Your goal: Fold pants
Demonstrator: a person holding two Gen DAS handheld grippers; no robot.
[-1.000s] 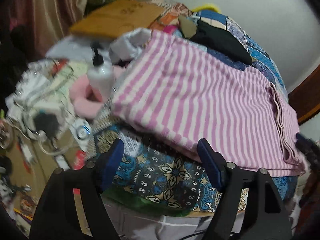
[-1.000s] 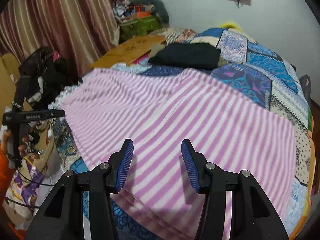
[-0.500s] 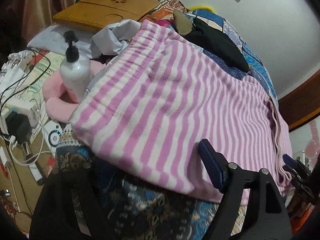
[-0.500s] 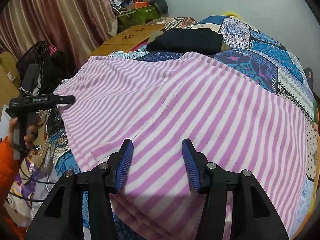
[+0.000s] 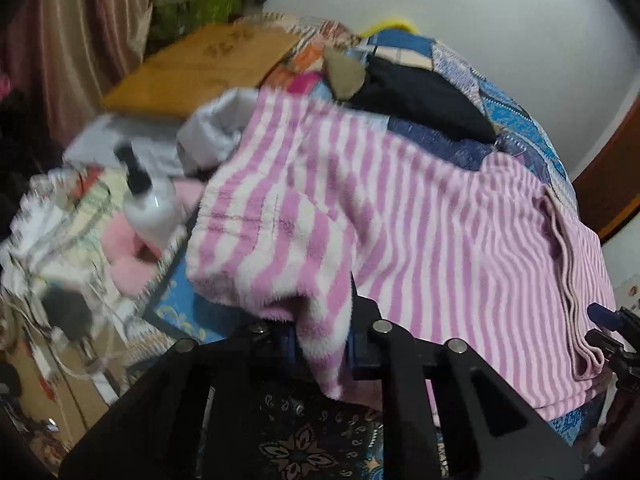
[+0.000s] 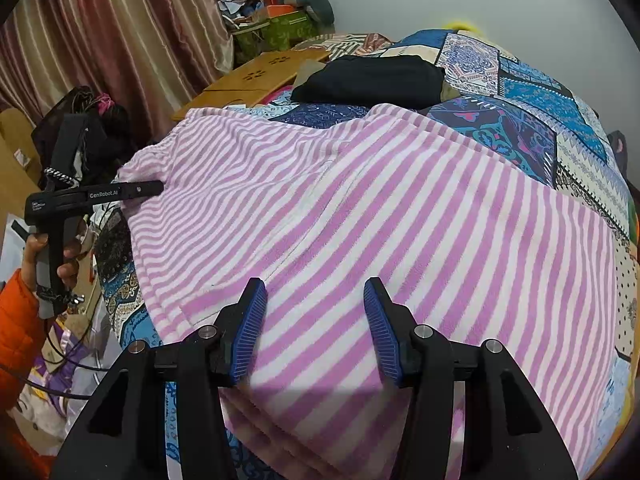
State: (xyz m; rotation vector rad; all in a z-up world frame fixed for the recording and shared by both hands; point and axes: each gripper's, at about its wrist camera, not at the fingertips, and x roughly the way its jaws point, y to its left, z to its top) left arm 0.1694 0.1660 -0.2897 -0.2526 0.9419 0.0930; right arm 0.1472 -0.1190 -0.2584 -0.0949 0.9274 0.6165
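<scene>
Pink-and-white striped pants (image 6: 360, 220) spread flat across patchwork bedspread (image 6: 520, 120). Corner of pants clamped between narrowed jaws of left gripper (image 5: 322, 344), jaws just closed down onto fabric; corner bunched and raised off bed edge. Right gripper (image 6: 316, 328) held part-open above near edge of pants, nothing pinched between blue pads (image 6: 250, 332). White pump bottle (image 5: 150, 200) seen beside bed. Folded dark garment (image 6: 372, 80) laid beyond pants.
</scene>
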